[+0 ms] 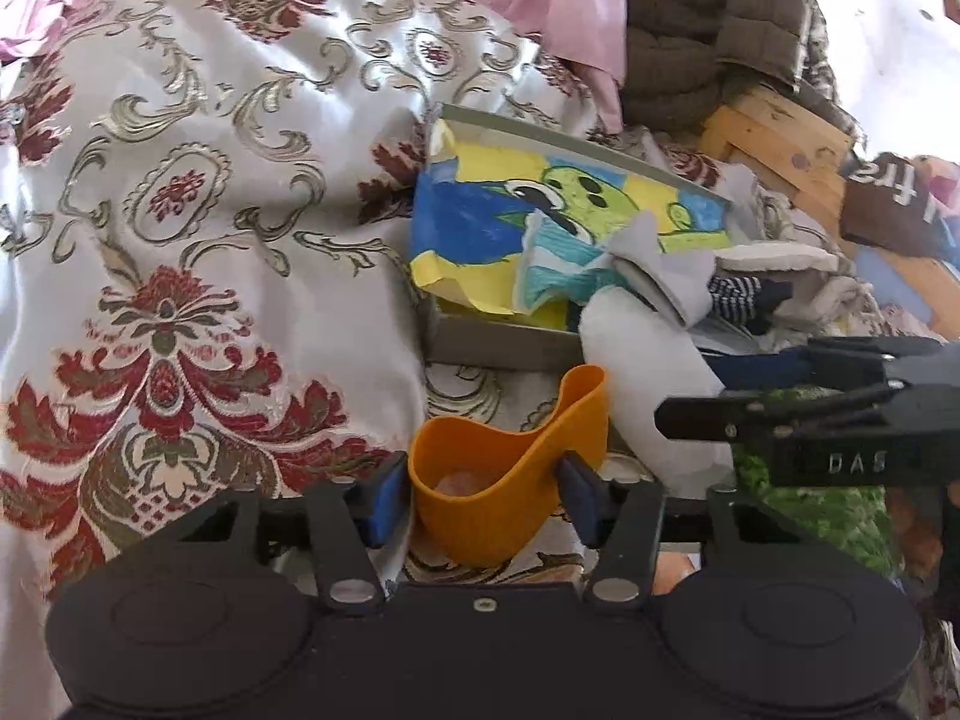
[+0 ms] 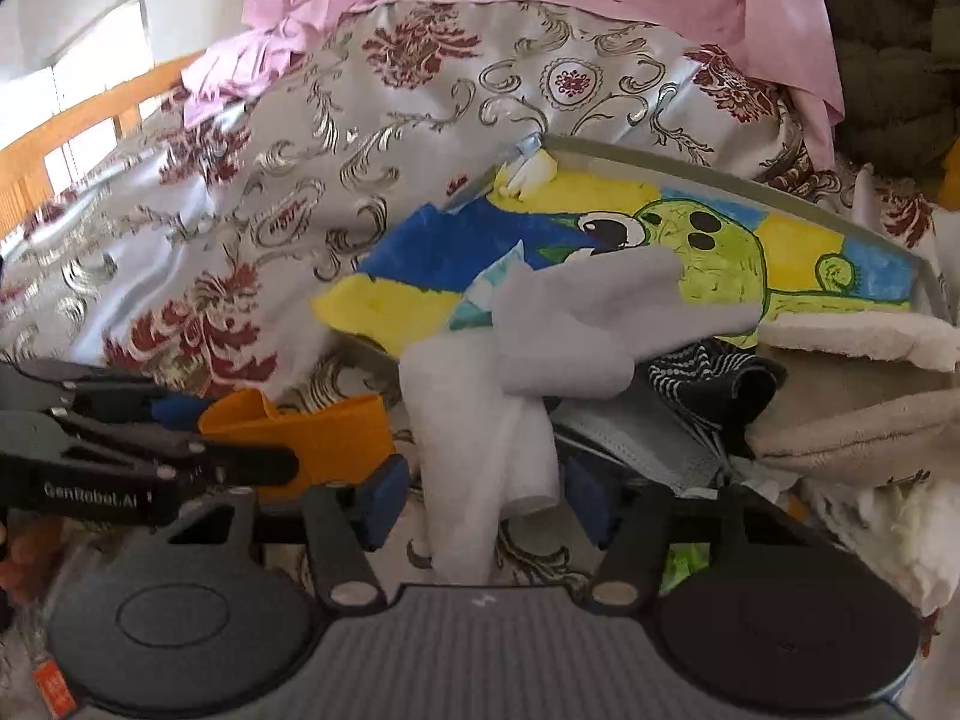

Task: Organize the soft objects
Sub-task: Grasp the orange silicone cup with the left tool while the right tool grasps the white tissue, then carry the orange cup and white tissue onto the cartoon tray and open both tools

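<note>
While neither of my grippers has yet lifted anything, both are already placed around a soft thing. My left gripper (image 1: 486, 495) has the orange band (image 1: 510, 480), a floppy loop of rubbery stuff, sitting between its blue pads (image 1: 379, 504); the jaws stand about half closed, the right pad is touching the band's wall, and the left pad looks just short of it, so I would call this a grip about to be made, not one made. My right gripper (image 2: 487, 501) straddles the white sock (image 2: 480, 456), which hangs down between its fingers with a visible gap on each side; the jaws stand at a middling width and do not press the cloth.

Beyond my right fingertips the sock's upper end is knotted up with a pale grey cloth (image 2: 588, 312), and past that lies a shallow tray (image 2: 750, 174) lined with a crayon drawing. To the right of those fingers sit a striped dark sock (image 2: 714, 384) and a beige plush piece (image 2: 858, 420), loose in a heap. All of it rests on a flowered bedspread (image 1: 180, 240).

By my judgement the sorting has barely begun: nothing looks paired, folded or put away, and the heap by the tray remains to be dealt with after these two pieces are gripped.
</note>
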